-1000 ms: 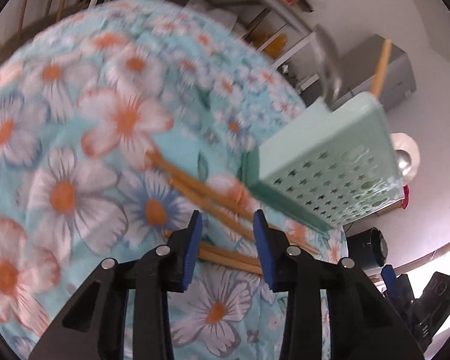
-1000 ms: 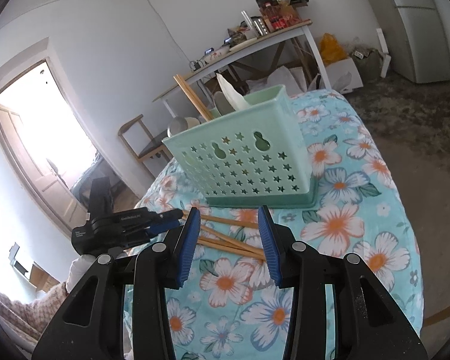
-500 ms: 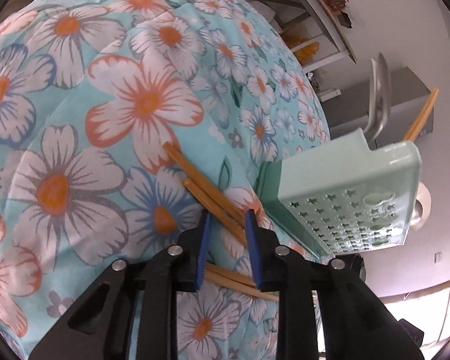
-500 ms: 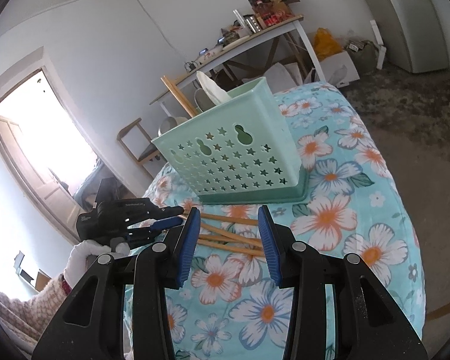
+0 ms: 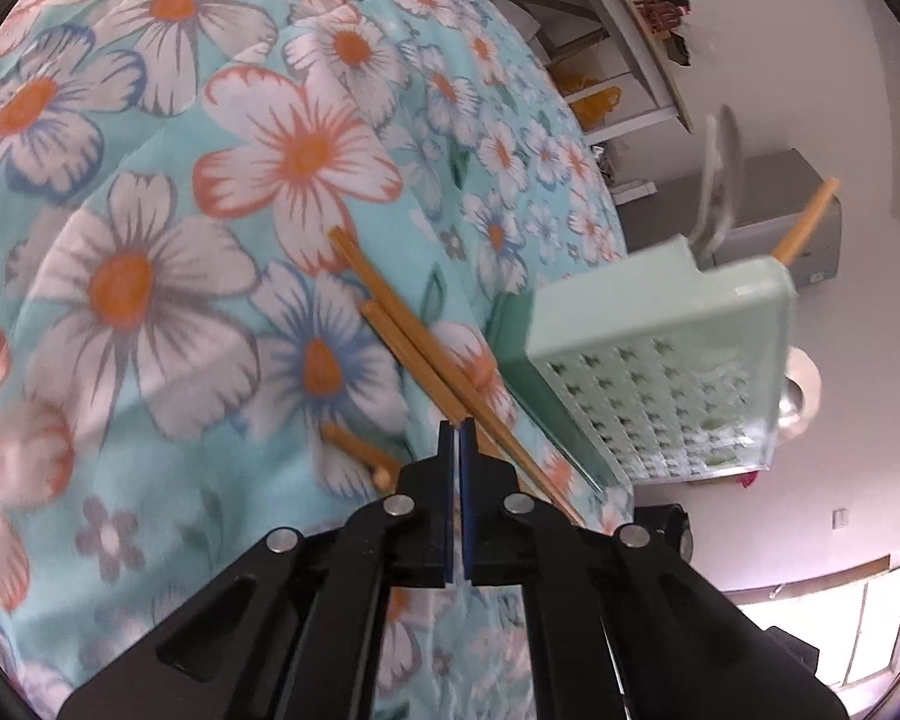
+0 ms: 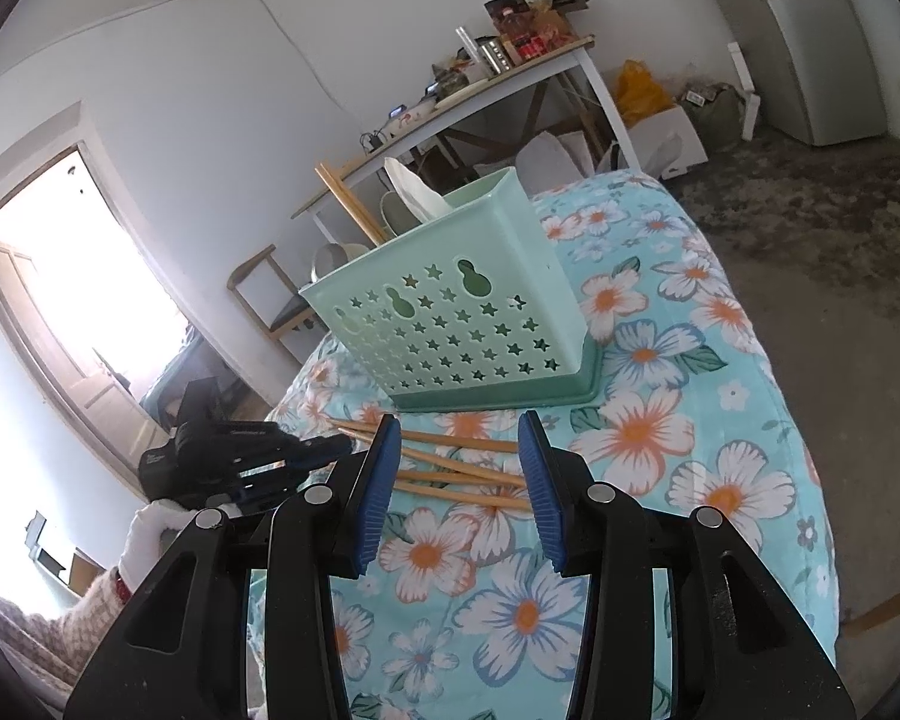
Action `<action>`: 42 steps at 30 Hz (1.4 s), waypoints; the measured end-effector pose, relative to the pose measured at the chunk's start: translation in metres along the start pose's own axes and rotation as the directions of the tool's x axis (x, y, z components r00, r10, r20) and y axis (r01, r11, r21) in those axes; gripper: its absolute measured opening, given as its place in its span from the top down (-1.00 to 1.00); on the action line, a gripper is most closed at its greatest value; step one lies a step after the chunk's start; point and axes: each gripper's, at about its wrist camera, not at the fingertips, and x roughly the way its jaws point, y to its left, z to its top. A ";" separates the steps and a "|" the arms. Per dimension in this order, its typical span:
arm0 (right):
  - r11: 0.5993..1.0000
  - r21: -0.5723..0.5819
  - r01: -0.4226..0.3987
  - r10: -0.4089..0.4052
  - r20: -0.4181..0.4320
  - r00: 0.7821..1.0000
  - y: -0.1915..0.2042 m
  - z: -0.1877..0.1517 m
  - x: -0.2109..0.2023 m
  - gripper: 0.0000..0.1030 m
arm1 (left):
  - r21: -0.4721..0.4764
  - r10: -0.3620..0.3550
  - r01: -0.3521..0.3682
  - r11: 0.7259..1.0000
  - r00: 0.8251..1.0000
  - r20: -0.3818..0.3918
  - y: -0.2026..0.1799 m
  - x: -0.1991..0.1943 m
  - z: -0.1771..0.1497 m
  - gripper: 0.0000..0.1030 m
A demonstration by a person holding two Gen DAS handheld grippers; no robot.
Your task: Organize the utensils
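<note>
Floral bedspread (image 5: 150, 276): my left gripper (image 5: 457, 429) pinches a thin, stiff, light chopstick (image 5: 444, 387) mid-length; right gripper (image 6: 459, 468) half-open, empty

The mint-green plastic basket with star cut-outs (image 6: 450, 324) blocks the far middle of the flowered turquoise cloth on the table (image 6: 678, 438). Loose wooden chopsticks (image 6: 450, 462) lie scattered just near of it. The black left tool (image 6: 324, 449) reaches in from the left. The cloth's near and right stretches lie bare.
</note>
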 end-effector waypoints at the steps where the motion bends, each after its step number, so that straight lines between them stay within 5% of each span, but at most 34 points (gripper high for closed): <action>1: 1.000 -0.001 0.001 -0.001 0.000 1.000 0.001 0.000 0.000 0.21 | 0.009 -0.004 0.004 1.000 1.000 -0.001 -0.001 -0.002 -0.002 0.98; 7: 1.000 -0.015 0.012 -0.012 0.004 1.000 0.007 0.000 -0.003 0.21 | 0.236 0.015 -0.018 0.972 1.000 0.016 -0.030 -0.016 -0.020 0.98; 9: 0.999 -0.021 0.026 -0.025 0.007 1.000 0.007 -0.001 -0.004 0.22 | 0.367 0.061 -0.070 0.928 0.997 0.036 -0.046 -0.016 -0.031 0.98; 12: 0.999 -0.012 0.047 -0.047 0.014 0.999 0.004 -0.002 -0.009 0.21 | 0.593 0.104 -0.134 0.794 0.991 0.084 -0.073 -0.016 -0.059 0.92; 16: 0.997 0.029 0.075 -0.075 0.026 0.997 -0.010 -0.001 -0.018 0.21 | 0.852 0.140 -0.219 0.475 0.975 0.173 -0.112 0.001 -0.111 0.86; 17: 0.996 0.044 0.080 -0.081 0.031 0.996 -0.014 -0.001 -0.020 0.21 | 0.897 0.146 -0.244 0.369 0.968 0.203 -0.120 0.008 -0.127 0.86; 18: 0.995 0.050 0.082 -0.084 0.032 0.996 -0.016 0.000 -0.022 0.21 | 0.919 0.148 -0.256 0.300 0.964 0.221 -0.125 0.015 -0.136 0.85; 19: 0.994 0.058 0.088 -0.090 0.035 0.995 -0.019 -0.001 -0.023 0.21 | 0.942 0.147 -0.272 0.196 0.958 0.246 -0.131 0.023 -0.150 0.85; 21: 0.994 0.063 0.092 -0.095 0.035 0.995 -0.022 -0.001 -0.025 0.21 | 0.957 0.142 -0.287 0.034 0.950 0.280 -0.136 0.039 -0.170 0.85; 24: 0.993 0.070 0.094 -0.096 0.028 0.995 -0.027 -0.003 -0.024 0.21 | 0.950 0.142 -0.286 -0.128 0.943 0.302 -0.140 0.059 -0.188 0.85; 25: 0.993 0.072 0.094 -0.096 0.026 0.995 -0.028 -0.004 -0.024 0.21 | 0.945 0.145 -0.283 -0.163 0.941 0.307 -0.140 0.066 -0.190 0.85; 27: 0.993 0.081 0.091 -0.093 0.021 0.995 -0.032 -0.005 -0.022 0.21 | 0.933 0.149 -0.280 -0.225 0.937 0.317 -0.139 0.076 -0.194 0.85; 34: 0.991 0.105 0.083 -0.085 0.011 0.996 -0.045 -0.007 -0.018 0.22 | 0.892 0.183 -0.255 -0.374 0.922 0.341 -0.133 0.103 -0.209 0.81; 37: 0.990 0.118 0.080 -0.081 0.005 0.997 -0.050 -0.009 -0.016 0.22 | 0.879 0.182 -0.254 -0.404 0.919 0.350 -0.133 0.108 -0.210 0.77; 42: 0.989 0.127 0.075 -0.075 0.000 0.997 -0.053 -0.010 -0.014 0.21 | 0.874 0.182 -0.251 -0.416 0.919 0.350 -0.139 0.122 -0.210 0.77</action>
